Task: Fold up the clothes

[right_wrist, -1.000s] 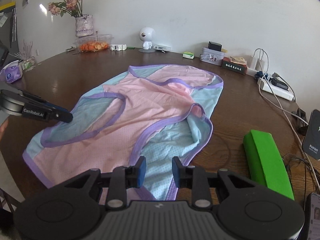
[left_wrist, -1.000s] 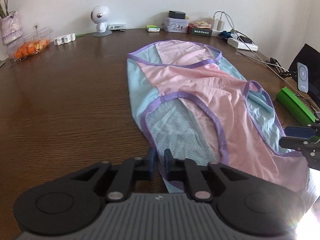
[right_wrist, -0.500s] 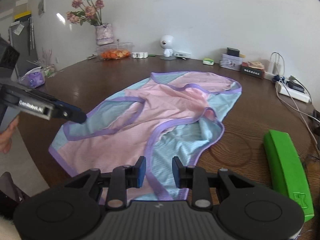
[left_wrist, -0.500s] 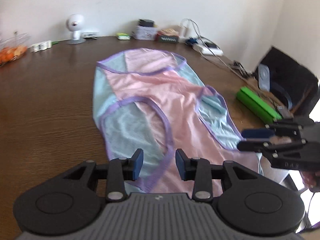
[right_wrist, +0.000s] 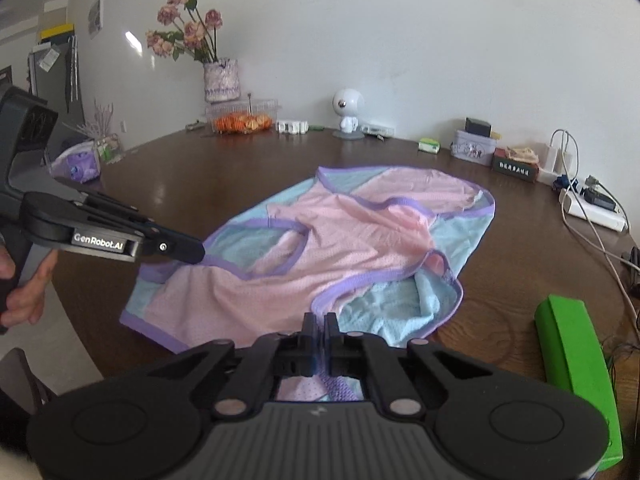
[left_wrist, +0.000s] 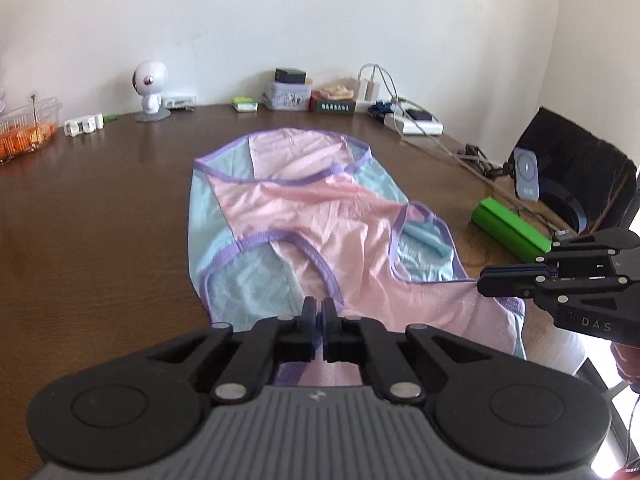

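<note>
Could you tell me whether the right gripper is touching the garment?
Touching. In the right wrist view the right gripper has its jaws shut on the near hem of the garment, with pink and purple cloth showing just behind the closed fingertips.

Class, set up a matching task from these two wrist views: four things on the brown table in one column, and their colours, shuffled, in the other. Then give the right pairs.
Things:
1. garment trim
2. long box
3. round-headed figure
4. fruit in the clear tub

Colours:
A. white
B. orange
C. purple
D. green

Pairs: 1-C, 2-D, 3-A, 4-B
</note>
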`<act>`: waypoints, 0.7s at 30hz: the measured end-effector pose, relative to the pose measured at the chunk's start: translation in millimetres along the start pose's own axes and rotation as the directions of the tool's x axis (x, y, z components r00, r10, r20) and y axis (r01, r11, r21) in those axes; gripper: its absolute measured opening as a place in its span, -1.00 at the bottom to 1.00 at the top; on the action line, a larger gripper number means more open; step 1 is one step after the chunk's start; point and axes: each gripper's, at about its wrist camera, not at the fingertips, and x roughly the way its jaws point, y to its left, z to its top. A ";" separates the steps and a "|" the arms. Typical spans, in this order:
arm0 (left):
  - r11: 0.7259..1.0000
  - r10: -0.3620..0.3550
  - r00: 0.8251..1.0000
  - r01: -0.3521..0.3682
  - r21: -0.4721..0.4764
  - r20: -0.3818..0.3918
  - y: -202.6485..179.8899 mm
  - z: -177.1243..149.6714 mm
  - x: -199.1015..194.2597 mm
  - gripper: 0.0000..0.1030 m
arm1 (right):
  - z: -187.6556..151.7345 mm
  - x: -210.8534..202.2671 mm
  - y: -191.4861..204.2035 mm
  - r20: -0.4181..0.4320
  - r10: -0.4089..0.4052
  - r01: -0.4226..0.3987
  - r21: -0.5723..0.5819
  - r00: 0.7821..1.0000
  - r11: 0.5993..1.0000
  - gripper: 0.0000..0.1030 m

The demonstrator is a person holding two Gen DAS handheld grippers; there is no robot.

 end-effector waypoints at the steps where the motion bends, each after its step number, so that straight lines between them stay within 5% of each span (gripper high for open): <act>1: 1.000 0.010 1.000 -0.010 -0.004 0.022 2.7 5.2 -0.1 -0.96 | 5.2 1.0 -1.7 0.020 -0.005 0.005 0.011 1.000 1.000 -0.96; 6: 1.000 0.024 0.998 -0.025 -0.003 -0.049 19.7 9.2 20.5 -0.81 | 5.9 21.9 -3.2 -0.023 -0.075 0.074 -0.012 0.997 0.997 -0.78; 10: 0.999 0.040 0.996 -0.042 -0.026 -0.075 32.4 -13.1 11.3 -0.11 | -6.2 25.0 -0.7 -0.066 -0.122 0.118 -0.065 0.990 0.991 -0.44; 16: 0.996 -0.078 0.995 0.075 -0.056 -0.061 36.6 -31.0 1.7 -0.10 | -26.2 3.1 5.0 -0.018 0.008 -0.009 -0.048 1.000 0.999 -0.45; 21: 0.996 -0.045 0.993 0.053 0.071 -0.110 13.0 -36.1 12.8 -0.14 | -39.9 21.7 19.3 -0.058 0.040 -0.048 -0.132 0.998 0.990 -0.47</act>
